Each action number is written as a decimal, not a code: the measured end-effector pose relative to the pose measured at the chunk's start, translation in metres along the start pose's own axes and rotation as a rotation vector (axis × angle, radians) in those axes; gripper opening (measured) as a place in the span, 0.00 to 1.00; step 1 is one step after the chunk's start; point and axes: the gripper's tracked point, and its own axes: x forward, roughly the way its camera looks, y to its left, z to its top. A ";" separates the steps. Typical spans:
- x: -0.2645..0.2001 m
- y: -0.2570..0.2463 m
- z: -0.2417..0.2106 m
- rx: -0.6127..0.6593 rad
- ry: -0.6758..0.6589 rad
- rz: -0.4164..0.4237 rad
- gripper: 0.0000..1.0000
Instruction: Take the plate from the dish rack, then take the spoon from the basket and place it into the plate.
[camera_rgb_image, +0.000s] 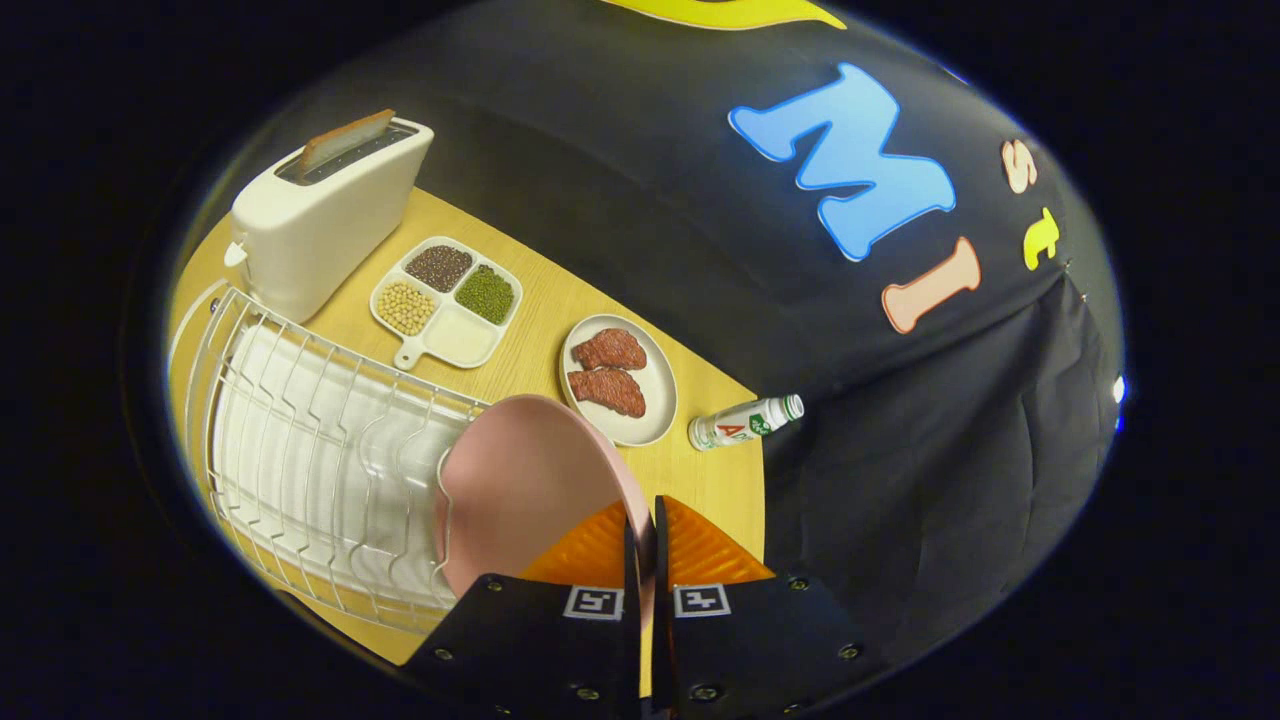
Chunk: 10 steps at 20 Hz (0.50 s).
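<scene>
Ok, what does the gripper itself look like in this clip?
The gripper has two ribbed, wedge-shaped fingers on black blocky carriers studded with screws. Each carrier bears a square black-and-white marker near the finger base. No cables or sleeve in sight.

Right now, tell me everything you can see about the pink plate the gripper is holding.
The pink plate is round, plain and matte, with a thin raised rim; it looks like plastic or ceramic. It stands on edge, its face turned toward the wire dish rack, whose wires overlap its far side. The gripper is shut on its near rim, one finger on each face. Beyond it on the wooden table lies a white plate of meat slices. Nothing lies on the pink plate.
</scene>
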 end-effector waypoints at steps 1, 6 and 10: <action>-0.001 -0.003 0.004 -0.026 -0.008 -0.020 0.04; -0.001 -0.010 0.014 -0.021 -0.031 -0.016 0.04; 0.000 -0.013 -0.005 0.044 -0.015 0.072 0.04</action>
